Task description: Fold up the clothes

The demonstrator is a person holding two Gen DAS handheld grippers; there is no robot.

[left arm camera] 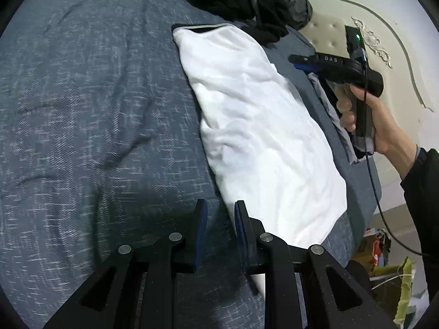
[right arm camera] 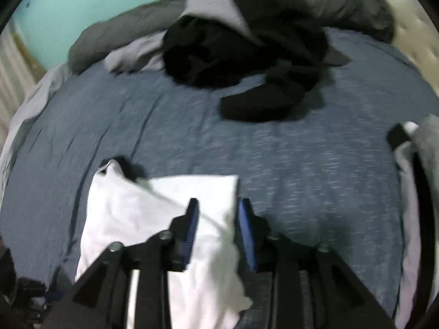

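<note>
White garment [left arm camera: 260,126], folded into a long narrow strip, lying flat and lightly creased on the blue bedspread [left arm camera: 96,109], dark-edged neckline at the far end. Black clothes [right arm camera: 247,60] heaped in a loose, unfolded pile farther up the bed, tangled with grey and pale pieces [right arm camera: 211,8], one dark end trailing toward the middle.

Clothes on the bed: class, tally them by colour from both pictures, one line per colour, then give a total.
White: 1, the folded shirt
Black: 1 heap; how many garments are in it cannot be told
Grey: 1, the crumpled piece behind the heap
Total: 3
</note>
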